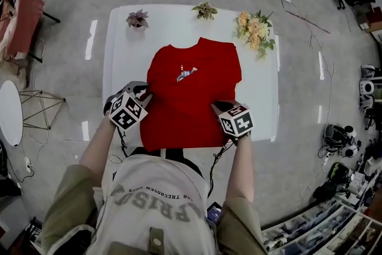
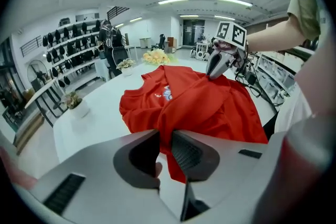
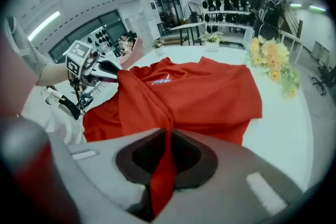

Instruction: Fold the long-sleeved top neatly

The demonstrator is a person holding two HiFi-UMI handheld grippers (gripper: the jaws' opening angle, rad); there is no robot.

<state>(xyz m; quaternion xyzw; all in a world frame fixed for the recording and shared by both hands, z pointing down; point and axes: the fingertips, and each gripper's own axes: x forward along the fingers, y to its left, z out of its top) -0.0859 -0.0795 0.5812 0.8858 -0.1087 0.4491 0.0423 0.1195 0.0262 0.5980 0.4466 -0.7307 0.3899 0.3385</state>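
The red top (image 1: 191, 98) lies chest-up on the white table (image 1: 122, 57) with its collar at the far side and its hem at the near edge. Its sleeves cannot be made out in the head view, and the small chest print (image 1: 186, 73) is too small to read. The upside-down lettering on the person's grey shirt (image 1: 158, 206) is creased and cut off, so it cannot be read either. The left gripper (image 1: 145, 95) is closed on a bunched fold at the top's left edge, and the right gripper (image 1: 218, 108) is clamped on a thin ridge of cloth at its right edge, with the fabric wrinkled between them.
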